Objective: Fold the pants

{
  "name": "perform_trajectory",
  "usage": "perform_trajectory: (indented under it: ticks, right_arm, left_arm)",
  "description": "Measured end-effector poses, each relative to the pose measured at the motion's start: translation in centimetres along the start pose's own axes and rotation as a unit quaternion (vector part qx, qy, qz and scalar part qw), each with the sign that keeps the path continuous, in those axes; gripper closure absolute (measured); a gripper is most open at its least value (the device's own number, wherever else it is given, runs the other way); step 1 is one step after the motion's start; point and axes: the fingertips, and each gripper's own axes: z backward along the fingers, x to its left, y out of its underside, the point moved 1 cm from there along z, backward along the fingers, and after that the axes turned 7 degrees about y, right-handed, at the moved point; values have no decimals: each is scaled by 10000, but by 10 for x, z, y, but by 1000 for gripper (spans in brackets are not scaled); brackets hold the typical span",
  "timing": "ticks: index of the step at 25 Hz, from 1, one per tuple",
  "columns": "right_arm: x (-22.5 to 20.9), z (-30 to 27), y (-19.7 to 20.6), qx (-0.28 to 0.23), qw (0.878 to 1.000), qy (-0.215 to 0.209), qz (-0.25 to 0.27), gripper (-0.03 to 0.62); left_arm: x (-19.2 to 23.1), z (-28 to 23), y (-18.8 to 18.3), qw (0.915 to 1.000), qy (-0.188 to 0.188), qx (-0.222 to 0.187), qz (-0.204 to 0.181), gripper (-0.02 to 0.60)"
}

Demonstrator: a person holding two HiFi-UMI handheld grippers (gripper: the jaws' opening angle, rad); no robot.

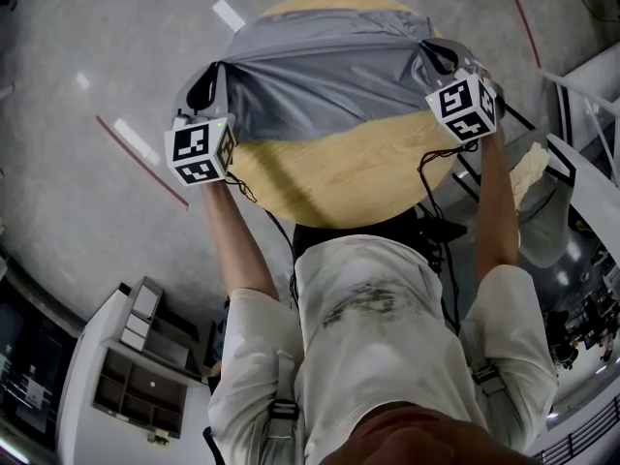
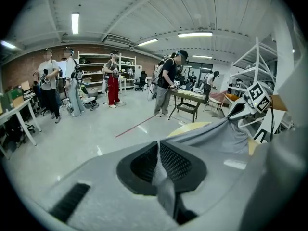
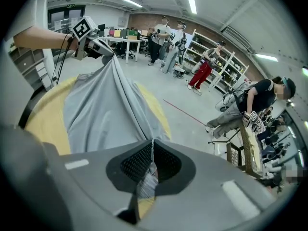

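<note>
The head camera is looking steeply down onto the table (image 1: 368, 177). The camera on the left gripper (image 3: 109, 53), close behind its jaws, is facing the right gripper (image 2: 233, 115), and vice versa. All views are sharing the pants (image 1: 320, 80).

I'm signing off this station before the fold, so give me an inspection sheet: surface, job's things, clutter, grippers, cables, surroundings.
Surface: round wooden table, near half bare.
Job's things: grey pants lie over the far half, near edge pulled taut between both grippers.
Clutter: nothing seen on the table.
Grippers: left gripper and right gripper are each shut on the pants' fabric.
Cables: black cables hang from both grippers by the table edge.
Surroundings: grey floor with a red tape line, white shelf unit, other people in the background.
</note>
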Motion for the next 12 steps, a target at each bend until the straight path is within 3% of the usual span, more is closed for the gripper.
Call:
perform_trajectory:
  ticks: [12]
  right_arm:
    - [-7,-36,5,83,9995,281,73,571]
  left_arm:
    - [15,-51,13,9997,-161,177,-110,554]
